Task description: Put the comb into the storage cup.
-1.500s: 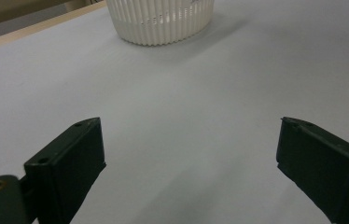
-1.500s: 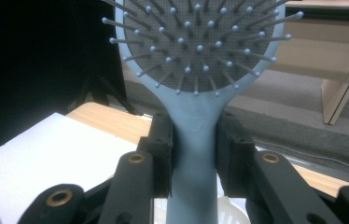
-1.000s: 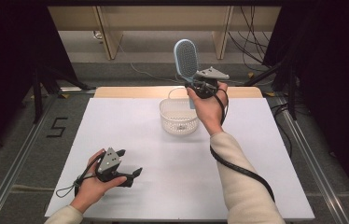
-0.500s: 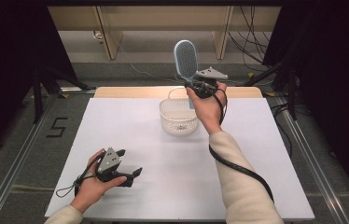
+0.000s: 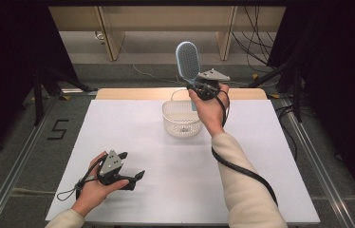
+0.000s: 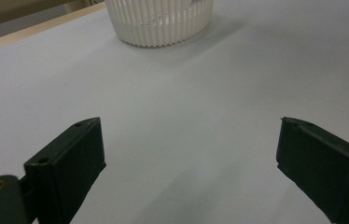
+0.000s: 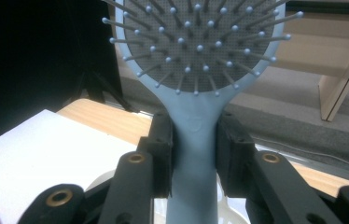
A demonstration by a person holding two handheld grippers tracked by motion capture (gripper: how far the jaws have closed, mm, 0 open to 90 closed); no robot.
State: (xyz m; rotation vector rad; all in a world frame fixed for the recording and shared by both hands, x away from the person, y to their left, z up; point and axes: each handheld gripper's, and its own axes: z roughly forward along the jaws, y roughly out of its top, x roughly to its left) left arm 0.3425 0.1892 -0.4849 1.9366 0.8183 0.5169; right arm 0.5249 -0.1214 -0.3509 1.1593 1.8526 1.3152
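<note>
- Right gripper [image 5: 199,87] is raised above the white ribbed plastic basket [image 5: 182,118], its 2 jaws pinching the handle of the pale blue oval bristled hairbrush [image 5: 188,61].
- Left gripper [image 5: 133,176] rests low on the white table [image 5: 142,142], jaws spread wide.

White-topped table [image 5: 261,156], wood far edge; white slatted basket [image 5: 181,118] near far middle.

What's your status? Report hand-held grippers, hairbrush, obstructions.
Right hand-held gripper shut on hairbrush, raised above basket. Left hand-held gripper open, low over table. Nothing obstructing.
</note>
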